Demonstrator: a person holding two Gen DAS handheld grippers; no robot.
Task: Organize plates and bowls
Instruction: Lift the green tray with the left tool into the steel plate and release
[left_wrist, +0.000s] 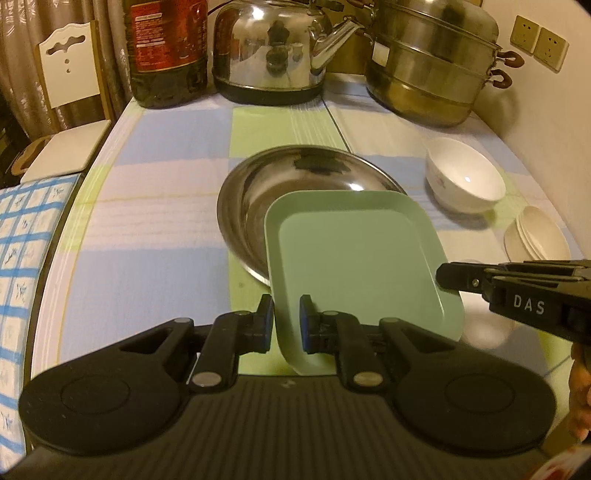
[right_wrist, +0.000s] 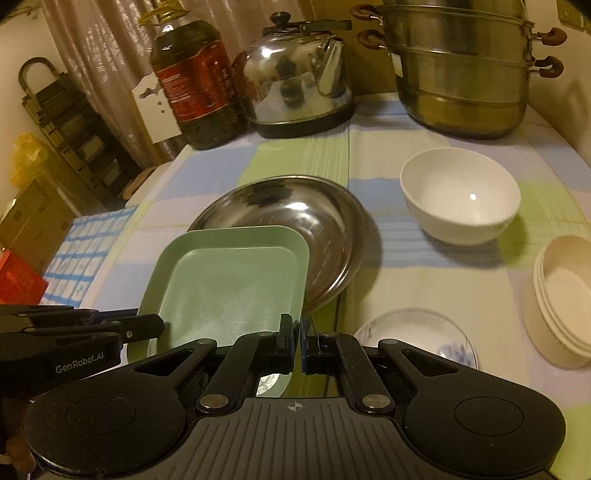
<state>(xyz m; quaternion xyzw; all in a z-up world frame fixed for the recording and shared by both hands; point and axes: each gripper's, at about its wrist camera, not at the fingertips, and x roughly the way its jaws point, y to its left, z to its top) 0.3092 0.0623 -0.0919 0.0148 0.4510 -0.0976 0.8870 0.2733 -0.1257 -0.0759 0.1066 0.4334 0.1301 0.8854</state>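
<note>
The green square plate (left_wrist: 354, 258) is pinched at its near rim by the left gripper (left_wrist: 286, 321), partly over the steel dish (left_wrist: 251, 192) at its 12 o'clock. Stacking appears underway; lowering and release seem next. The right gripper (right_wrist: 298, 343) is nearly pressed together, apparently empty.

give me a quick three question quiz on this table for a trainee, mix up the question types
1. True or false: the left gripper grips the green plate.
2. What lies under the green plate's far edge? A) steel dish B) kettle C) white bowl
3. Fill in: the right gripper holds ____.

Key: 1 true; 2 A; 3 nothing.
</note>
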